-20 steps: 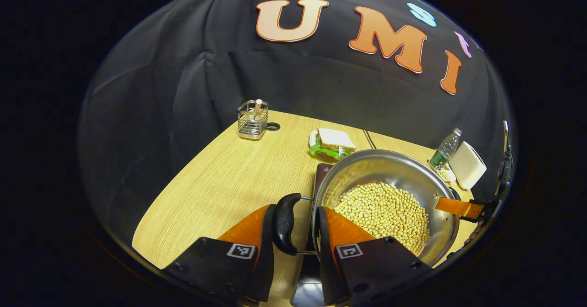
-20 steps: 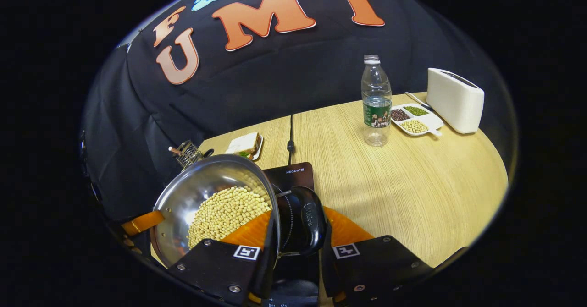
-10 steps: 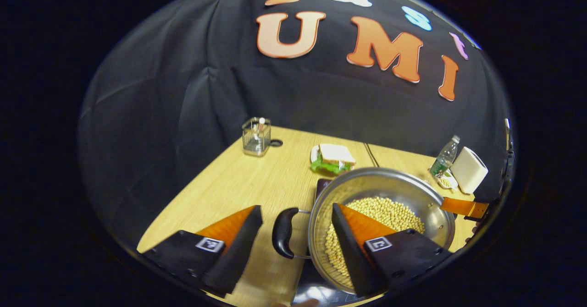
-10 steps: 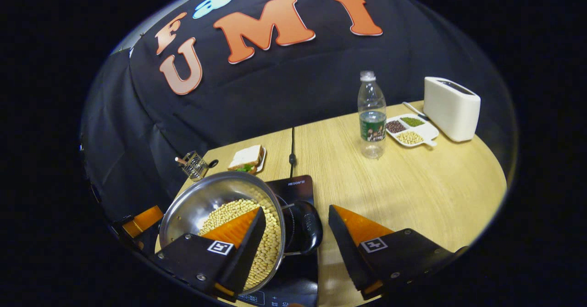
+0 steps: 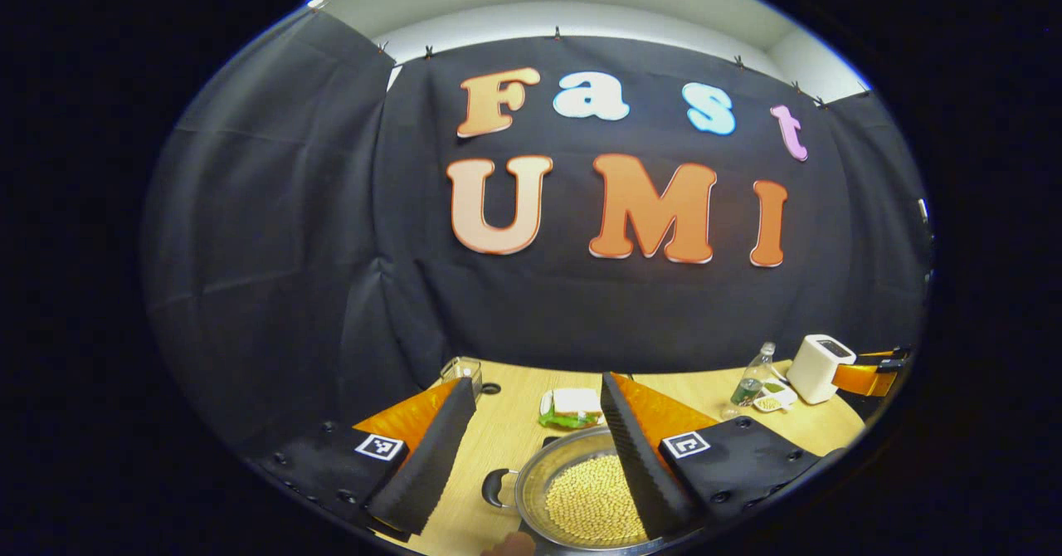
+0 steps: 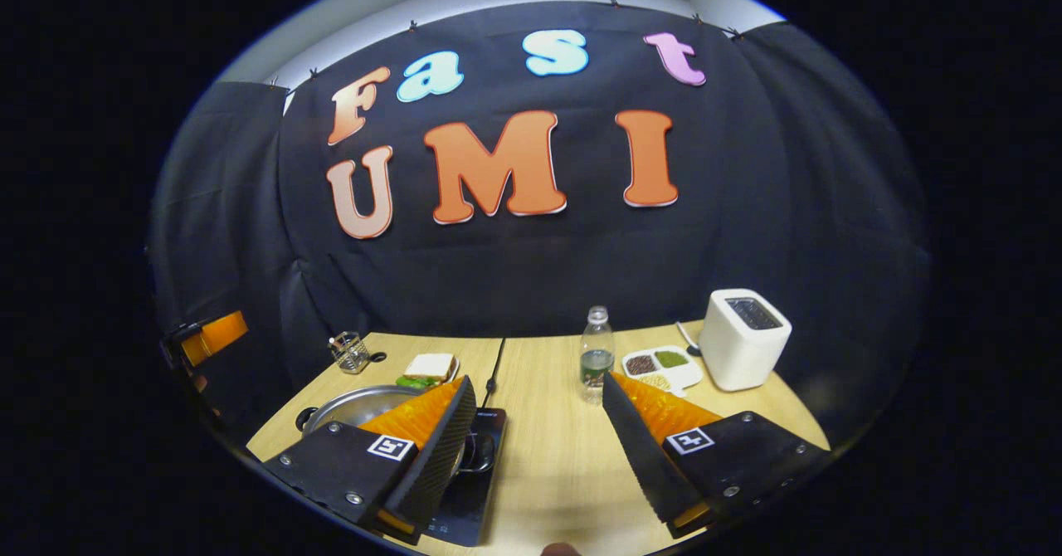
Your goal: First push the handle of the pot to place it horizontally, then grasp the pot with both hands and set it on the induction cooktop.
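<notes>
A: Status of the left gripper (image 5: 539, 423)?

B: Fingers spread wide, nothing between them. The pot (image 5: 581, 498) of pale beans sits below at 6 o'clock, one black handle (image 5: 495, 487) pointing toward 9 o'clock.

A: And the right gripper (image 6: 539, 423)?

B: Also released and empty. In the right gripper view the pot (image 6: 353, 407) lies at 8 o'clock and appears to rest on the black induction cooktop (image 6: 473, 477), though a finger hides the contact. Farther off on the table (image 6: 548, 456): a sandwich (image 6: 430, 367), bottle (image 6: 596, 357) and toaster (image 6: 744, 338).
</notes>
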`<state>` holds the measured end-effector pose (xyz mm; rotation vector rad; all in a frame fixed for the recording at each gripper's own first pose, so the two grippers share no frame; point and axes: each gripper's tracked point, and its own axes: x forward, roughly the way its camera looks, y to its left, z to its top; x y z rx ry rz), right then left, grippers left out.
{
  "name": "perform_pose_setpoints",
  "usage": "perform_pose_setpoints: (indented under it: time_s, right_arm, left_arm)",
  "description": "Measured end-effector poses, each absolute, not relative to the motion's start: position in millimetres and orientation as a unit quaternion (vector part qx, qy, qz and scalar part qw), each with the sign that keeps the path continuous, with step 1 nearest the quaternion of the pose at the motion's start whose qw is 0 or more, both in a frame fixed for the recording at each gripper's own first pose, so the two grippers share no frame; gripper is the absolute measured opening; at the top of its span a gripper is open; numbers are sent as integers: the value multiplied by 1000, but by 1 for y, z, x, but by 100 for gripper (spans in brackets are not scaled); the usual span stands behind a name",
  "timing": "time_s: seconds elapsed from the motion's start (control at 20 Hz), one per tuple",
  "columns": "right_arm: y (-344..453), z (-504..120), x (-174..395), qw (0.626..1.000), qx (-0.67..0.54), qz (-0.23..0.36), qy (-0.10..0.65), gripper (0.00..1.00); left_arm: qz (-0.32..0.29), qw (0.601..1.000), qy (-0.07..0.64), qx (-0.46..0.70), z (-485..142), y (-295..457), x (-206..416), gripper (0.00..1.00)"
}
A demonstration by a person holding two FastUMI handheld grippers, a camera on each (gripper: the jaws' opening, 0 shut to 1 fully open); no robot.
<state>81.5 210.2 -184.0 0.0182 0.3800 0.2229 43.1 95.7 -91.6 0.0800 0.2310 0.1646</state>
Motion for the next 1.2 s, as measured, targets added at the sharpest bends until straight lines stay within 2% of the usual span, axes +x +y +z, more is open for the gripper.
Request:
perform_pose_setpoints:
  time_s: [0.25, 0.45, 0.55, 0.75, 1.2]
  right_arm:
    - [164, -115, 66, 986, -3, 102, 129, 95]
    - [145, -76, 45, 988, -7, 115, 101, 95]
    - [137, -59, 37, 989, -12, 117, 87, 95]
    - [119, -34, 27, 992, -24, 107, 64, 95]
    - [91, -28, 20, 994, -5, 90, 56, 95]
  left_arm:
    - [88, 993, 77, 8, -26, 95, 32, 98]
    - [112, 993, 30, 18, 28, 106, 12, 99]
    - [105, 994, 16, 8, 47, 101, 1, 96]
    - [106, 994, -25, 0, 88, 103, -17, 99]
    - [97, 995, -23, -17, 90, 88, -24, 98]
